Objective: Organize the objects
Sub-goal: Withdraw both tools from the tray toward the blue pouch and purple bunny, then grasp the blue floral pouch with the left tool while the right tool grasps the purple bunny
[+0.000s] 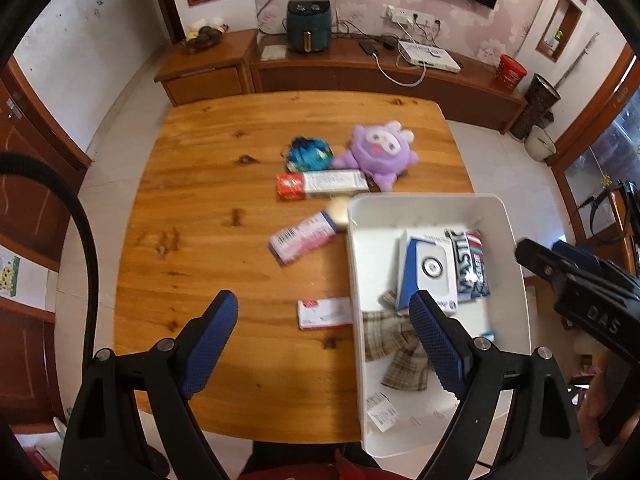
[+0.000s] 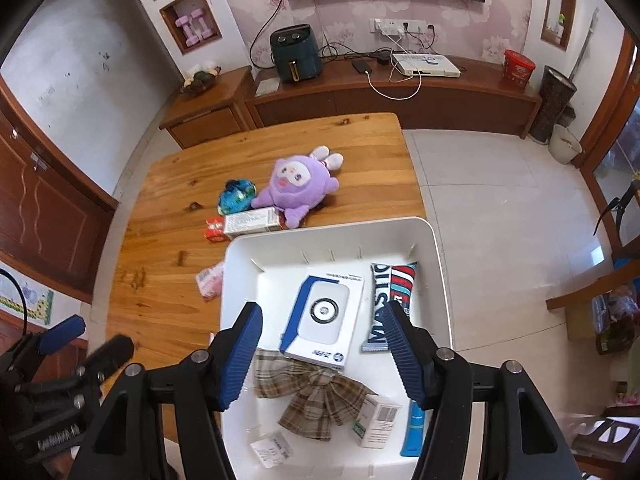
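Note:
A white bin [image 1: 516, 248] [image 2: 440, 264] sits at the table's right edge. It holds a white-and-blue box [image 2: 324, 316], a Mastic packet [image 2: 390, 304], a plaid bow [image 2: 316, 396], a small carton [image 2: 378, 420] and a blue tube [image 2: 414, 432]. On the table lie a purple plush [image 1: 378, 152] [image 2: 294, 190], a blue bag [image 1: 310, 154], a red-and-white box [image 1: 320, 185], a pink box [image 1: 302, 238] and a red-and-white card [image 1: 324, 313]. My left gripper [image 1: 326, 344] is open and empty above the table by the bin. My right gripper [image 2: 324, 354] is open and empty above the bin.
A wooden table [image 1: 208, 184] carries everything. A low wooden cabinet [image 1: 360, 76] stands along the far wall with a dark green air fryer [image 1: 308, 24], a white device and cables. A red tub [image 1: 510, 70] and a dark bin [image 1: 538, 104] stand at the right.

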Demonstrator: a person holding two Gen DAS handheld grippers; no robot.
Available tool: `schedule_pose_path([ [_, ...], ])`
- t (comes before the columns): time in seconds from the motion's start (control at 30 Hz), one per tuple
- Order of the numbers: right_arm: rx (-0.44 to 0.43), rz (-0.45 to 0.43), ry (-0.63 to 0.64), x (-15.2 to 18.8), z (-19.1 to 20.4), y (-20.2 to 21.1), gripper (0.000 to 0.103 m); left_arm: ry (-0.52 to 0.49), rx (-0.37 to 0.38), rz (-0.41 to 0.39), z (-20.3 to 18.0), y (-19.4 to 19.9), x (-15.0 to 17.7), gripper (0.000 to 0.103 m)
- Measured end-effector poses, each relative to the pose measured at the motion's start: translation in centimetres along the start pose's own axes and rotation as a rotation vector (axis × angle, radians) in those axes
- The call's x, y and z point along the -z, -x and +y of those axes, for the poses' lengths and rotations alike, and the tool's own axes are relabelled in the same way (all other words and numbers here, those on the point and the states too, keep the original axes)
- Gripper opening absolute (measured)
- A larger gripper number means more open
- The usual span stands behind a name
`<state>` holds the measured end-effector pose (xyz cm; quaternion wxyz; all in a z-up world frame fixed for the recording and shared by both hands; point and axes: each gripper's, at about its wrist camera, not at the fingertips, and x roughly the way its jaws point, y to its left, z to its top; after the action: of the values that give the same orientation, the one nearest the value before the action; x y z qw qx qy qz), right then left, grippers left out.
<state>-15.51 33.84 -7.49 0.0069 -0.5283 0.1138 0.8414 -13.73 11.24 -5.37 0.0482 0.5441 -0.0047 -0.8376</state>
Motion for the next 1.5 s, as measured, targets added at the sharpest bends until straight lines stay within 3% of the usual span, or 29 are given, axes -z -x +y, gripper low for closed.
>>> schedule_pose_path([
  [0.43, -0.010, -0.006, -0.040, -5.0, 1.7, 1.7, 0.071, 0.011, -0.018, -0.051, 3.8, 1.2, -7.1, 0.090],
  [0.6, 0.000, -0.025, -0.032, -8.5, 3.4, 1.9, 0.072, 0.010, -0.003, -0.060, 5.2, 0.8, -10.5, 0.091],
  [0.8, 0.025, -0.035, -0.037, -13.1, 5.5, 0.1, 0.079, -0.010, 0.012, -0.079, 6.3, -1.1, -14.8, 0.097],
  [1.13, 0.045, 0.040, -0.122, -17.8, 5.6, -10.1, 0.079, -0.053, 0.048, -0.011, 5.9, -11.5, -19.9, 0.097],
  [1.5, 0.015, 0.186, -0.306, -17.2, 1.9, -22.2, 0.079, -0.104, 0.102, 0.148, 3.9, -23.9, -19.3, 0.097],
])
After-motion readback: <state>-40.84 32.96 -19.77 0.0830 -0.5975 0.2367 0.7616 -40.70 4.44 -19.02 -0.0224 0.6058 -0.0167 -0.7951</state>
